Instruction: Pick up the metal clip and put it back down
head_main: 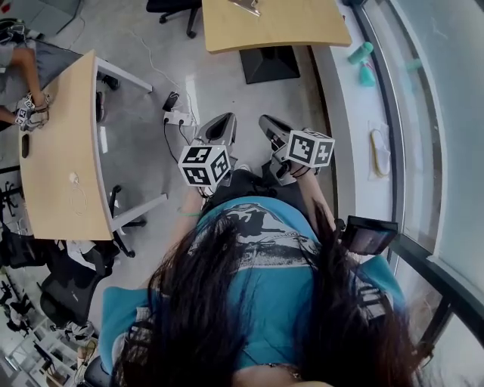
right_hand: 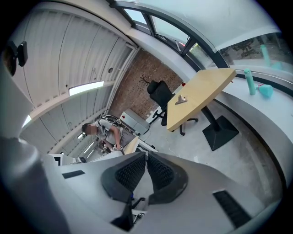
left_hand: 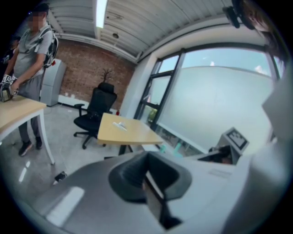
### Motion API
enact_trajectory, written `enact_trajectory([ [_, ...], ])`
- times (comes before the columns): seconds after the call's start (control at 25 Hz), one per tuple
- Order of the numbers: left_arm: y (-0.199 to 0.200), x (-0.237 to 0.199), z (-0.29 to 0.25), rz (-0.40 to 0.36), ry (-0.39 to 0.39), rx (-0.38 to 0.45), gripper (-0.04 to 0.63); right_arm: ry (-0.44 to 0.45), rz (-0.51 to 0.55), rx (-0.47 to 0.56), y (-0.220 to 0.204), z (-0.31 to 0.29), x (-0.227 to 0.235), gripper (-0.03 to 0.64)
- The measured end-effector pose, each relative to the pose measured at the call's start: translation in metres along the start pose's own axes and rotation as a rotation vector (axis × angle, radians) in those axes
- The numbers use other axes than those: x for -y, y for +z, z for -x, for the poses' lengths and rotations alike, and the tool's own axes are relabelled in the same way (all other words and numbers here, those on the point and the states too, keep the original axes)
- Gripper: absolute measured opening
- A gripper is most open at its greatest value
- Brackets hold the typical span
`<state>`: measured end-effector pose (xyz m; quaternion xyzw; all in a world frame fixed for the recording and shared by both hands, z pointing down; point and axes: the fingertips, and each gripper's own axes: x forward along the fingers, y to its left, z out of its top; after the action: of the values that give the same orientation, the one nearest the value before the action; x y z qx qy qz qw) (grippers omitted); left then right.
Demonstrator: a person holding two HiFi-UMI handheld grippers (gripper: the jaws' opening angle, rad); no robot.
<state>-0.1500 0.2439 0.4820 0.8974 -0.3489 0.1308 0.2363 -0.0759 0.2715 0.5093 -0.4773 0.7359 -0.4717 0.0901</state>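
The left gripper point(left_hand: 147, 160) has its jaws together and nothing is in them; the right gripper point(right_hand: 146, 156) has its jaws pressed together too, and it is empty as well. Both are held side by side, close to the person's tummy, well apart from the metal clip point(head_main: 246, 6). The clip lies flat on top of the wood table point(head_main: 302, 26) ahead, back from the table's near edge.

The near edge of that table is a soft curve; between it and the grippers there is open grey floor point(head_main: 144, 143), so there is room to move. The black foot point(head_main: 268, 64) of the table sits on the floor under it; a white plug box point(head_main: 178, 117) with wires lies on the floor just ahead of the left gripper.

On the left stands a second table point(head_main: 60, 151) with a long curved edge; another person point(head_main: 15, 75) is busy at its far side. On the right a long white ledge point(head_main: 355, 136) runs under the window; two blue-green bottles point(head_main: 361, 53) stand on it. A black chair point(left_hand: 98, 107) waits behind the table with the clip.
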Motion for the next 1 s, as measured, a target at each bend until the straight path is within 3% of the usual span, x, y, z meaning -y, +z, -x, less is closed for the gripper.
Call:
enact_trajectory([
  [0.32, -0.008, -0.008, 0.036, -0.007, -0.033, 0.021, 0.002, -0.032, 0.032, 0.021, -0.029, 0.005, -0.024, 0.029],
  [1.0, -0.005, -0.014, 0.041, 0.002, -0.036, 0.042, 0.002, -0.056, 0.056, 0.001, -0.032, 0.007, -0.030, 0.029],
])
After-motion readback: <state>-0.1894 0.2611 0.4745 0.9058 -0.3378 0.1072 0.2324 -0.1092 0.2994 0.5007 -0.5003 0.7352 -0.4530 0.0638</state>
